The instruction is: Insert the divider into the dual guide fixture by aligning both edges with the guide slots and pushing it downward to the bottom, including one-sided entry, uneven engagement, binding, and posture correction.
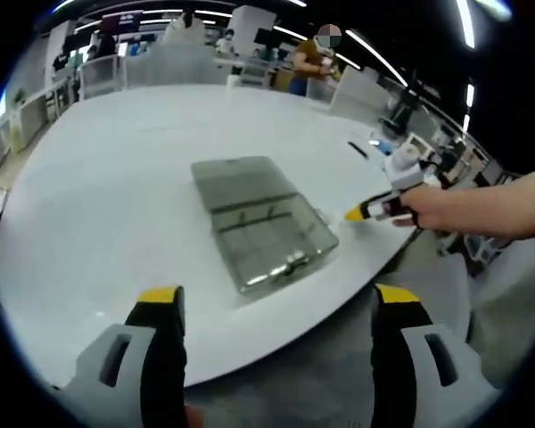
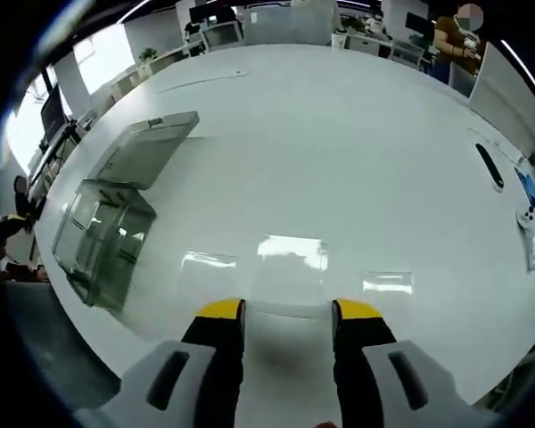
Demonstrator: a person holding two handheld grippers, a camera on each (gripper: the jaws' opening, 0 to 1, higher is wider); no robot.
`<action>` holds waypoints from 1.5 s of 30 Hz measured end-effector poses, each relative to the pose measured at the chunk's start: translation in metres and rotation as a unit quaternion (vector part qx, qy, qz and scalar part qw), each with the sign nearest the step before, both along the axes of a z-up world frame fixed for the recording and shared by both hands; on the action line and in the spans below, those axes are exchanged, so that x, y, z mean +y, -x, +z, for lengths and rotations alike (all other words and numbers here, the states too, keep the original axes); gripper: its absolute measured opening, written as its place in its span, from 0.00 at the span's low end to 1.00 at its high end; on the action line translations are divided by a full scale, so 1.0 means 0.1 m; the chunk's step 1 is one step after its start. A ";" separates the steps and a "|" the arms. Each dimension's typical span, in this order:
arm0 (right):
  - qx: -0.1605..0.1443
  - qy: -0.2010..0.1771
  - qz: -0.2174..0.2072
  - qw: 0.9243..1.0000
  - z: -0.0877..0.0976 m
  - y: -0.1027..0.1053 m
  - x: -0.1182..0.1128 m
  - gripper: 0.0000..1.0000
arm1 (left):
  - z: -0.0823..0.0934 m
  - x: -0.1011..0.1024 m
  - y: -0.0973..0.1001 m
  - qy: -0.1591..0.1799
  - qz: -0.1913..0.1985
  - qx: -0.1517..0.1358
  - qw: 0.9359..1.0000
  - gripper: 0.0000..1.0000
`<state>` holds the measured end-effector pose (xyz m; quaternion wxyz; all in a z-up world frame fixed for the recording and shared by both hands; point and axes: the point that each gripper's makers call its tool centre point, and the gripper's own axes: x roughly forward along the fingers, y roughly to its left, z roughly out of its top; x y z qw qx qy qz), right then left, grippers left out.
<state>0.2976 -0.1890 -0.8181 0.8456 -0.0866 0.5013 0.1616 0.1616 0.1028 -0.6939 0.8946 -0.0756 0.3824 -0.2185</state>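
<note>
Clear box (image 1: 260, 225) lies open on desk (image 1: 107, 178); your left claw (image 1: 278, 308) and right claw (image 2: 283, 314) are spread, empty. Skewed entry could jam the divider.

Clear box (image 2: 107, 236) interior blurred; dividers too indistinct to tell.

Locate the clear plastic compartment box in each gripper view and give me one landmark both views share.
Left gripper view: the clear compartment box sits at centre, lid open away from the camera, above the left gripper.
Right gripper view: it lies at the left edge, near the table's rim.
Shared landmark: the white table.
</note>
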 end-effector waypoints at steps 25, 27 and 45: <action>0.045 0.029 -0.007 0.999 -0.03 0.00 0.01 0.30 | 0.00 0.01 0.00 0.005 0.005 -0.003 1.000 0.83; 0.050 0.030 -0.006 0.998 -0.03 0.00 0.01 0.30 | 0.00 0.00 0.00 0.005 0.004 -0.003 1.000 0.83; 0.116 0.056 0.012 0.992 -0.01 0.02 0.03 0.30 | 0.06 -0.04 0.00 0.003 -0.001 -0.010 1.000 0.83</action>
